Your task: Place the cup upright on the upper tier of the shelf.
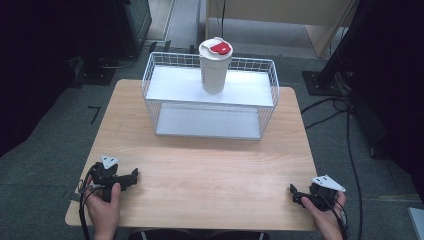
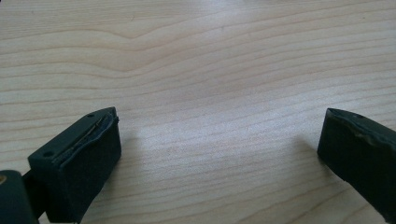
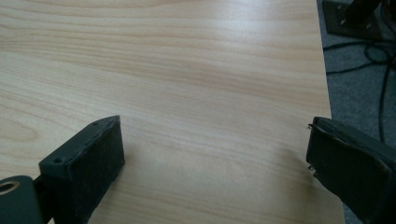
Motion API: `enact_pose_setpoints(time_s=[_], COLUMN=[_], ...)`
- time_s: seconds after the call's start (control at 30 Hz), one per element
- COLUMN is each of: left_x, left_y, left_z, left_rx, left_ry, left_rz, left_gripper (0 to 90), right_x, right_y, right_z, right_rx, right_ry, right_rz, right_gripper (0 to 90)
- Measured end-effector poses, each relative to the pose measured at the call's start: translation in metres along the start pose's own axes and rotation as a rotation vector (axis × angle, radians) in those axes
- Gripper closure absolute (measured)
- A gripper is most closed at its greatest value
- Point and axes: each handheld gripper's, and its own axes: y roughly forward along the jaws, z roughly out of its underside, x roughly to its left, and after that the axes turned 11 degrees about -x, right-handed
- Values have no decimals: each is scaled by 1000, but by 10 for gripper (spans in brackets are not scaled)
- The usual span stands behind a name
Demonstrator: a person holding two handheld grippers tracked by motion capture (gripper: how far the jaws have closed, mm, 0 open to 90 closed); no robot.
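1. A light wooden desk [image 1: 200, 170] is seen from above, standing on a grey carpeted floor [image 1: 45, 150].
2. At the far edge of the desk stands a white wire basket rack [image 1: 150, 95] with two white shelves, one above the other.
3. On the upper shelf, a little right of its middle, a white tumbler [image 1: 215, 70] stands upright. Its white lid has a red flap on top.
4. The lower shelf of the rack lies bare beneath it.
5. At the near left corner of the desk, a person's left hand [image 1: 105, 205] holds the left claw [image 1: 134, 175], which points toward the middle of the desk. A grey three-cornered plate sits on top of it.
6. In the left gripper view, the left claw [image 2: 219, 140] is spread wide: its two black jaws stand far apart, low over the bare wood grain, with nothing between them.
7. At the near right corner, the right hand [image 1: 327, 217] holds the right claw [image 1: 293, 192], pointing leftward along the near edge, also with a grey plate on top.
8. In the right gripper view, the right claw [image 3: 215, 144] is likewise spread wide and holds nothing. The desk's edge and dark cables [image 3: 373, 51] on the floor show to one side.
9. Both claws are well apart from the tumbler and the rack, with open desk between them.
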Motion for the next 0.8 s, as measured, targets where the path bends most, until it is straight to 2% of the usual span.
enact_pose_setpoints(time_s=[0.07,0.33,0.57,0.8], left_x=[0,0,0,0], left_y=[0,0,0,0], left_z=[0,0,0,0], left_rx=[2,0,0,1], left_ry=[2,-1,-1,-1], left_rz=[1,0,0,0], left_gripper=[0,0,0,0], right_x=[-4,-4,-7,-7], right_y=[-1,-3,-5,-5], right_z=[1,2,3,4], right_rx=[11,12,12,12], right_ry=[23,26,38,39], right_rz=[-14,-16,8,10], right_gripper=[40,39,37,38])
